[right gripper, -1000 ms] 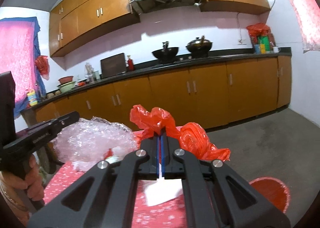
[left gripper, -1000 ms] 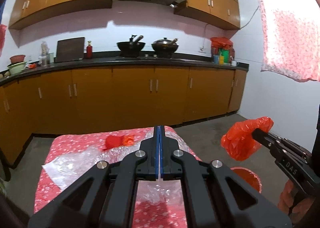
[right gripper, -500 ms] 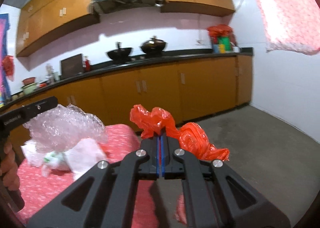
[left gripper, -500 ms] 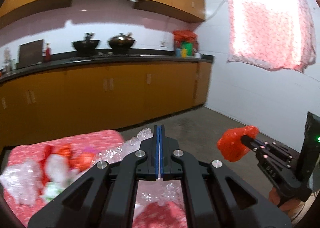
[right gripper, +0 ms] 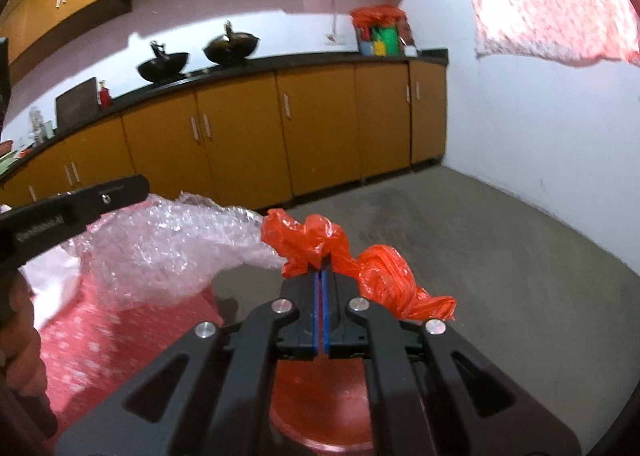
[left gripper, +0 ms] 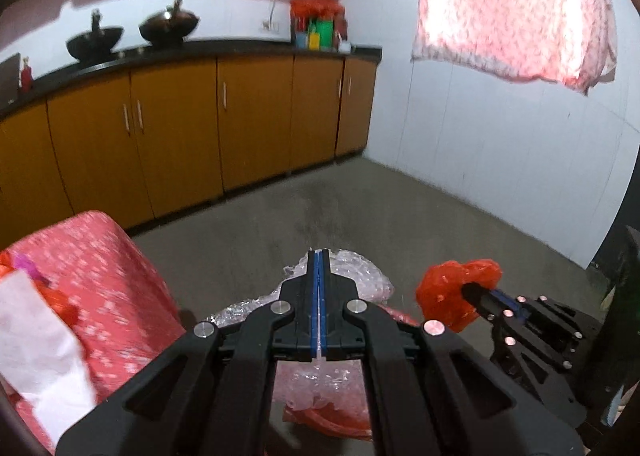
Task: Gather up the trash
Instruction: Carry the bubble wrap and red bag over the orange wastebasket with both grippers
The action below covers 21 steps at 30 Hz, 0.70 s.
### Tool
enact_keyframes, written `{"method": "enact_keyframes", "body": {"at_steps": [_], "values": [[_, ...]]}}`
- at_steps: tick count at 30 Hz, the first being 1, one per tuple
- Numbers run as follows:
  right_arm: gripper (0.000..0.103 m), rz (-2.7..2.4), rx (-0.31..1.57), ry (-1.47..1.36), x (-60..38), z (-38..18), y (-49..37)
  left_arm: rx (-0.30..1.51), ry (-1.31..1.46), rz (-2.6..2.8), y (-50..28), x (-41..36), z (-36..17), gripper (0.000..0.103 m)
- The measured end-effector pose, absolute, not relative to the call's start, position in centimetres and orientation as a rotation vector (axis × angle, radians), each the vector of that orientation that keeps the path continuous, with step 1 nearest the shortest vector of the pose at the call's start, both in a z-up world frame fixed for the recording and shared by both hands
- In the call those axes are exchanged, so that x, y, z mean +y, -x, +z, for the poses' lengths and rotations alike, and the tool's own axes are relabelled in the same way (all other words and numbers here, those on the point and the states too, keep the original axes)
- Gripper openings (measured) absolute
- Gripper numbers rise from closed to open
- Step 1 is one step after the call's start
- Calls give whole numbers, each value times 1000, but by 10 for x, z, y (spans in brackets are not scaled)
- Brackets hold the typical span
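My right gripper (right gripper: 321, 276), pinching the orange bag (right gripper: 360, 256), sits over the red bin (right gripper: 320, 408) at bottom centre; my left gripper (left gripper: 319, 260) pinches bubble wrap (left gripper: 360, 276) beside it.

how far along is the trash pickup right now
Midway. In hand: the left gripper is shut on the bubble wrap, the right gripper shut on the orange plastic bag, both held above the red bin on the floor. Neither is dropped in yet. Left to do: white paper and some orange scraps remain on the red-cloth table.
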State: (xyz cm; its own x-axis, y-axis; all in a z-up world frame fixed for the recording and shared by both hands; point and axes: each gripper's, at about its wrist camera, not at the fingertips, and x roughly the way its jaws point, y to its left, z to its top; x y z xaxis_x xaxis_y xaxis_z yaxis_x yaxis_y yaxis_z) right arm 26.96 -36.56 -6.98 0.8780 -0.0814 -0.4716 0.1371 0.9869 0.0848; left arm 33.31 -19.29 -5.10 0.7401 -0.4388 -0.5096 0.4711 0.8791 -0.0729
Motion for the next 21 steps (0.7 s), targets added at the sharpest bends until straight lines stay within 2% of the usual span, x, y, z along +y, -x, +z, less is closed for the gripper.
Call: {"method": "enact_keyframes", "body": {"at_steps": [9, 16, 21], "values": [[3, -125, 547, -156, -390, -115, -290, 672, -146, -526, -356, -234, -89, 0], [3, -114, 575, -169, -396, -135, -298, 706, -193, -549, -358, -247, -104, 0], [11, -112, 568, -167, -395, -137, -295, 742, -183, -548, -360, -246, -112, 0]]}}
